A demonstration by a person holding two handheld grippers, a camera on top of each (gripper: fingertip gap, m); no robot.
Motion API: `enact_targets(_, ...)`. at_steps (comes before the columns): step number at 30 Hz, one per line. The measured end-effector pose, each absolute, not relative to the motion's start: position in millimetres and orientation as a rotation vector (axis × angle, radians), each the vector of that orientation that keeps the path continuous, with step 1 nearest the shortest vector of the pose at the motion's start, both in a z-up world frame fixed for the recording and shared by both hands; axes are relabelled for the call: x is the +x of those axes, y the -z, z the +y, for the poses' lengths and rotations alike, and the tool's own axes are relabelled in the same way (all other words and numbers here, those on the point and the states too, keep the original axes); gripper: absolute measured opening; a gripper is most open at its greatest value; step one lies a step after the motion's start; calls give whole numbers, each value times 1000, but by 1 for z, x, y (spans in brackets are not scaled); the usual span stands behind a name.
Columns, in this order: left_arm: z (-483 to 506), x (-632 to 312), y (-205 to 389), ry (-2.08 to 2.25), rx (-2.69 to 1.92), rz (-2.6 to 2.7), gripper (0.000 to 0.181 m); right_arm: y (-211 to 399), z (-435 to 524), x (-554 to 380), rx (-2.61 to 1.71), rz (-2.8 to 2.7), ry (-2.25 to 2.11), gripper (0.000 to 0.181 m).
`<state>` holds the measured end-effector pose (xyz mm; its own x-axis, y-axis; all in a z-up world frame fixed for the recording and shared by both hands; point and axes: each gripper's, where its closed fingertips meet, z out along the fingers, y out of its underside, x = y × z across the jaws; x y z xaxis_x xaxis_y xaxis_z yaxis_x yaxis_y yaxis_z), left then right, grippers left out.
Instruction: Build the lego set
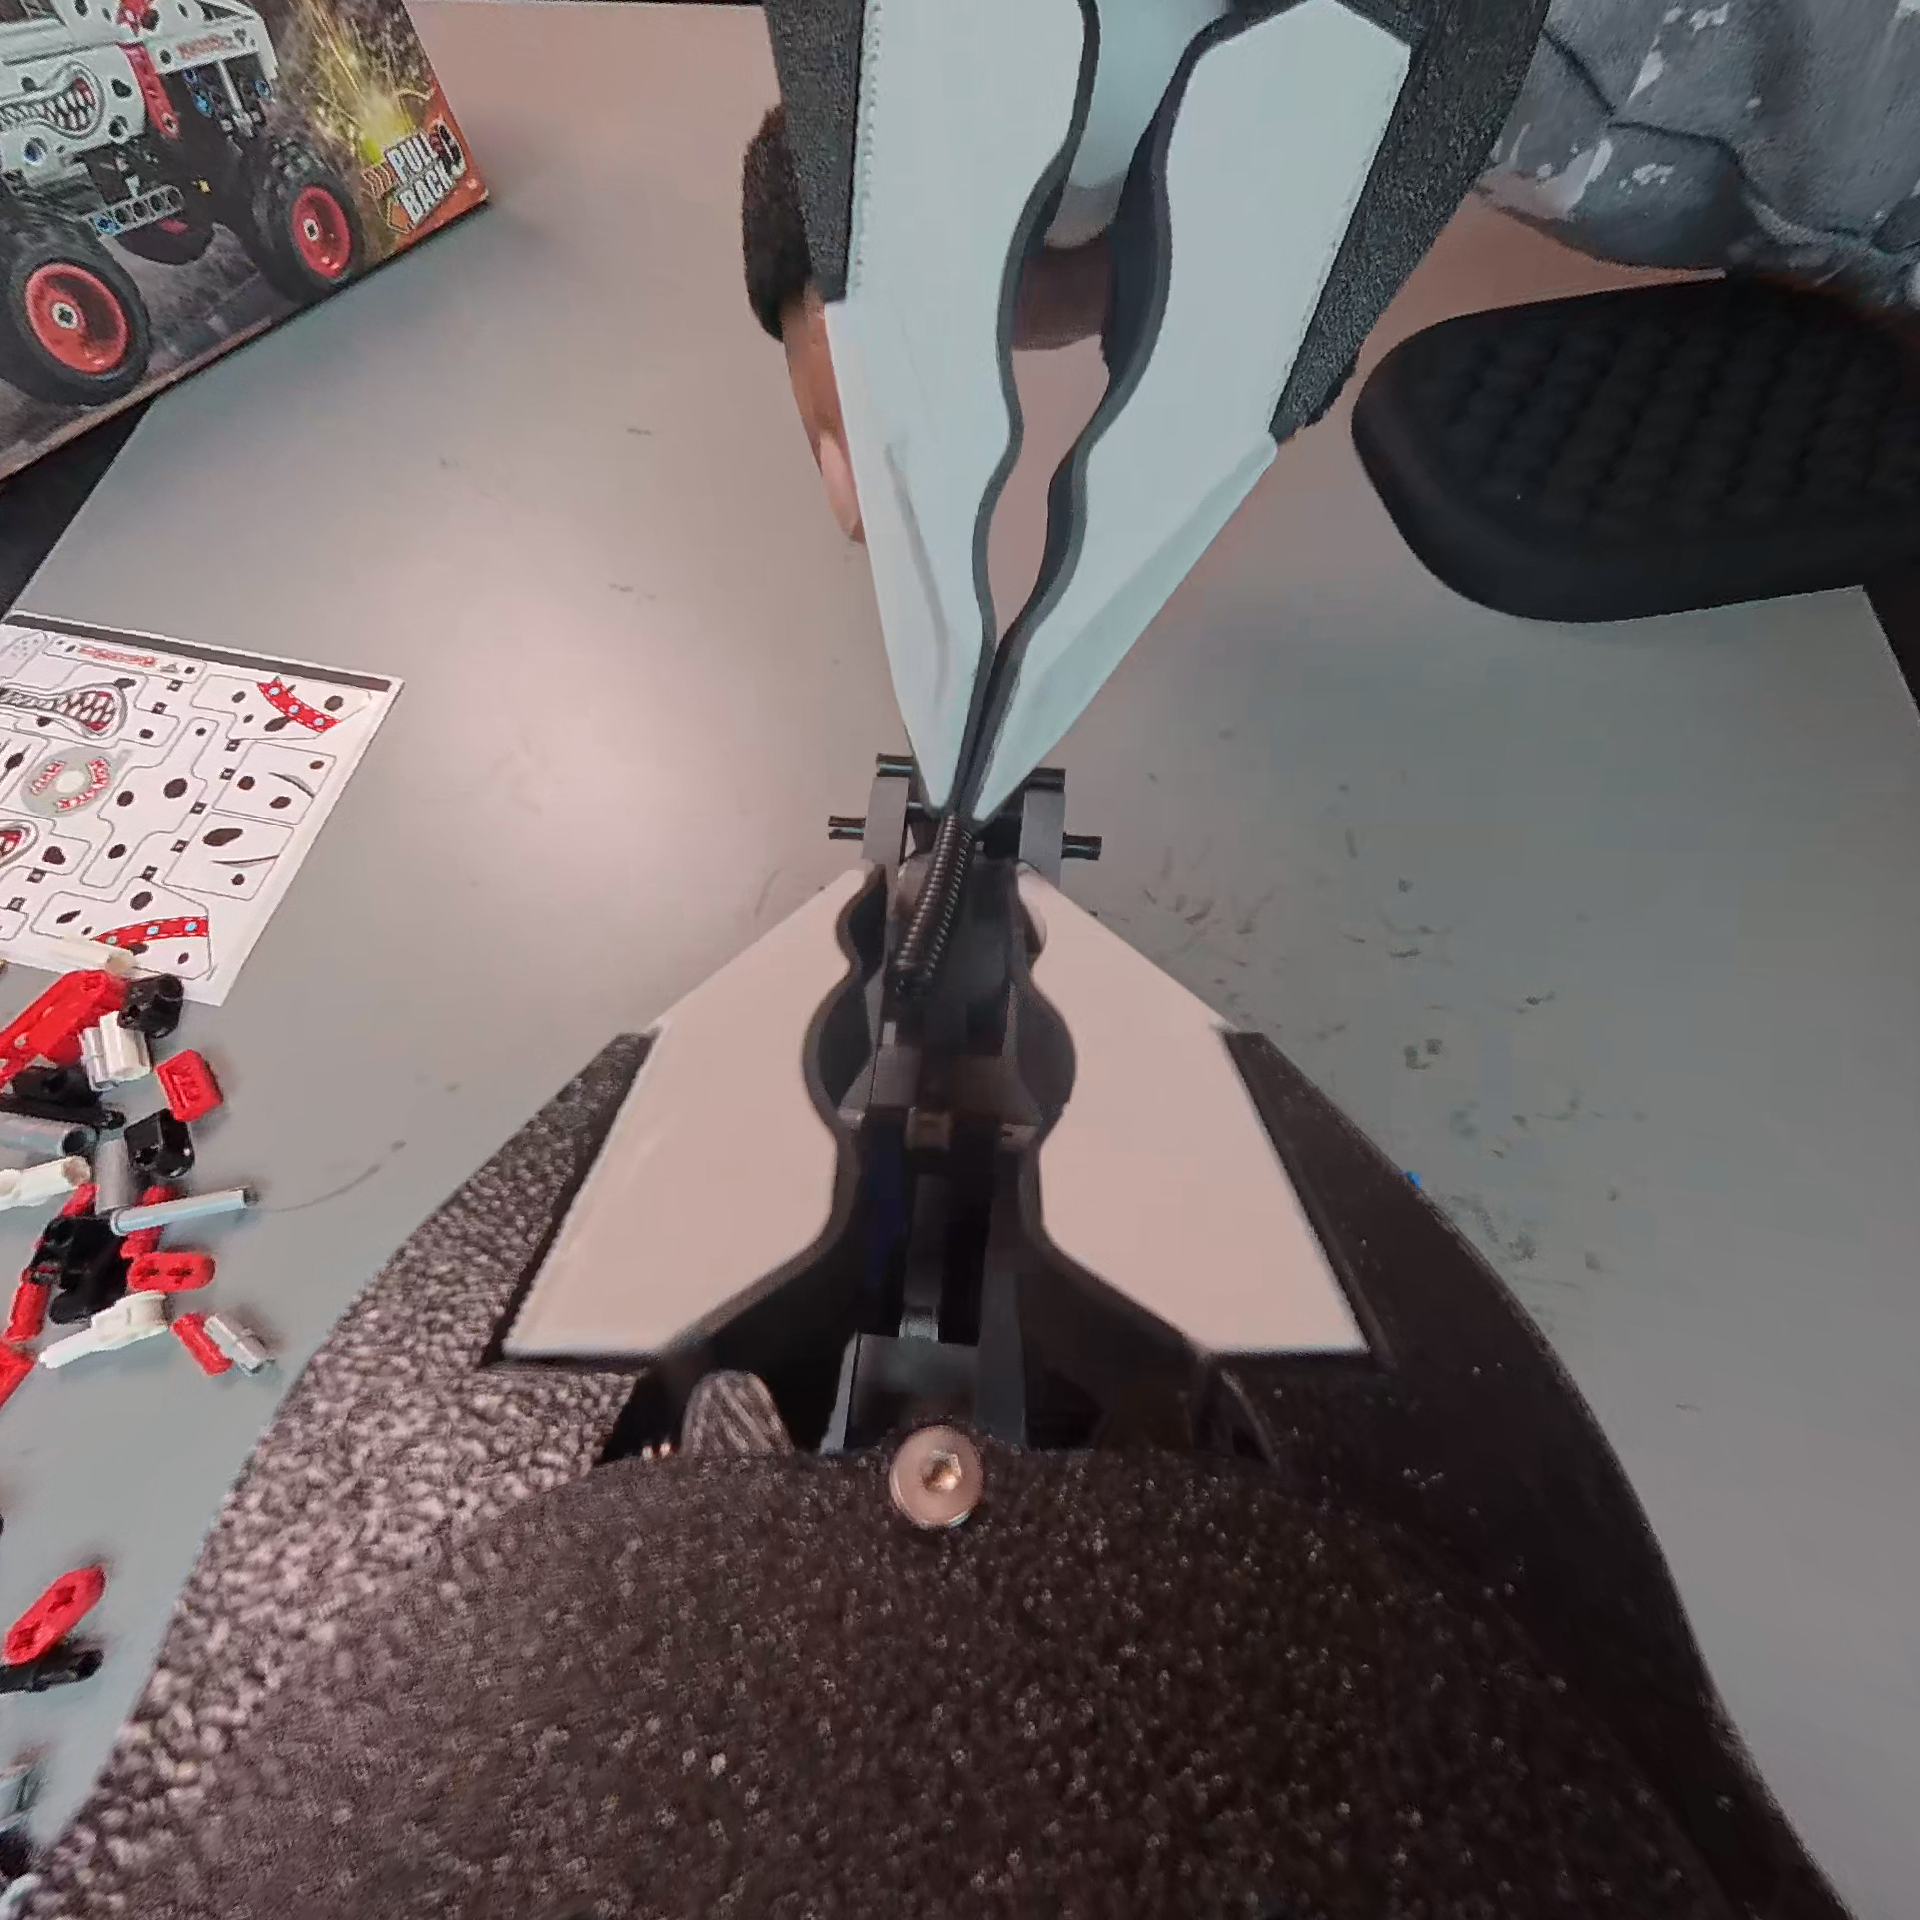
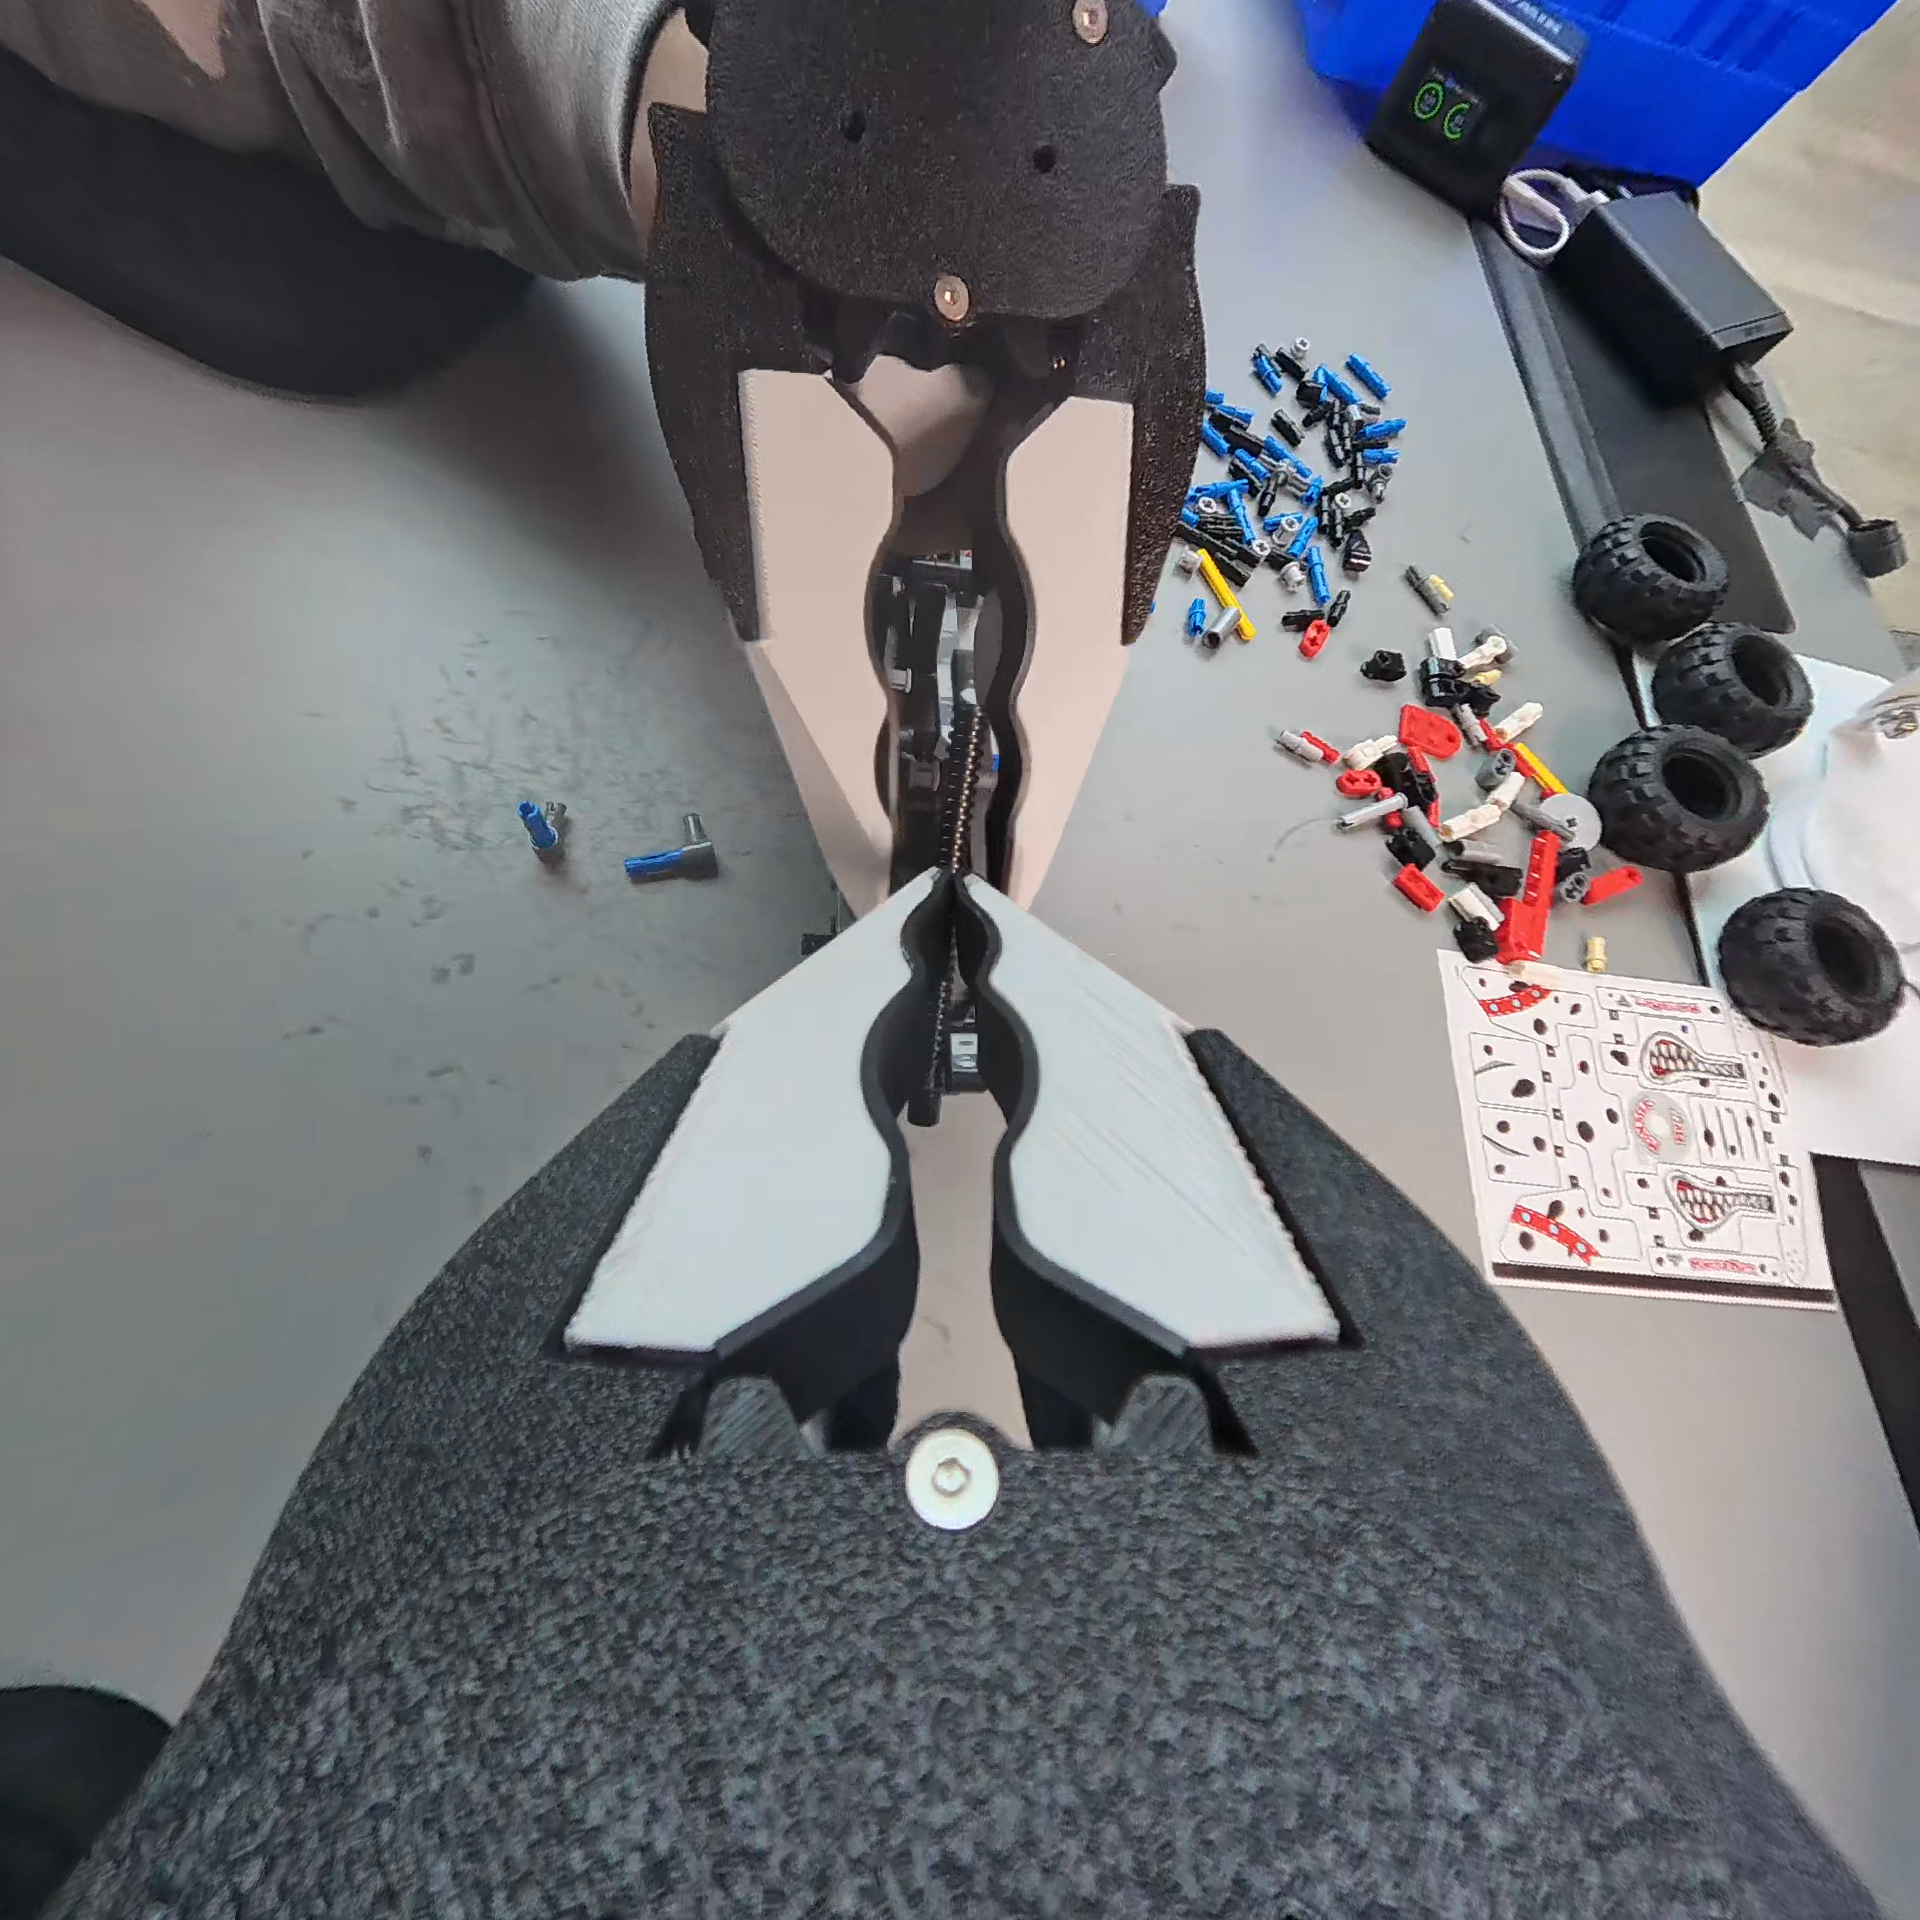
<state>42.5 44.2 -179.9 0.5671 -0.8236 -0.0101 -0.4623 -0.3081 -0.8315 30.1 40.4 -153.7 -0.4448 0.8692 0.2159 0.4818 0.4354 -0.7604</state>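
Note:
In the left wrist view my left gripper (image 1: 940, 883) is shut on a black and dark grey lego assembly (image 1: 1044, 831) that sits between its pads, just above the grey table (image 1: 520, 520). My right gripper (image 1: 956, 810) comes in from the far side. It is shut, with its tips pinching one end of a black coil spring (image 1: 930, 904) that lies along the assembly. The right wrist view shows the same: my right gripper (image 2: 951, 883) is closed on the spring (image 2: 971, 769), and the left gripper (image 2: 951, 862) opposite holds the assembly (image 2: 920, 665).
The set's box (image 1: 208, 156), a sticker sheet (image 1: 156, 800) and loose red, black and white pieces (image 1: 104, 1143) lie at the left. The right wrist view shows blue and black pins (image 2: 1299, 478), several black tyres (image 2: 1673, 790) and two small blue-grey pieces (image 2: 665, 857). Both grippers' tips are close together, under 4 cm apart.

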Motion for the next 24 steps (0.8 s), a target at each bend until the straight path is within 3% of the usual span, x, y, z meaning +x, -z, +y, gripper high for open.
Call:
enact_targets(2,44,43,180,533,-1946,1046,10,158,41,30,-1144,-2079,-846,0)
enact_targets(9,43,40,180,532,-1934,1039,10,142,32,44,-1183,-1923,-932,2)
enact_targets(14,44,39,181,538,-1938,1028,14,176,-6,69,-1185,-2051,-870,13)
enact_targets(24,41,38,180,528,-1946,1036,29,183,7,90,-1286,-1981,-830,14)
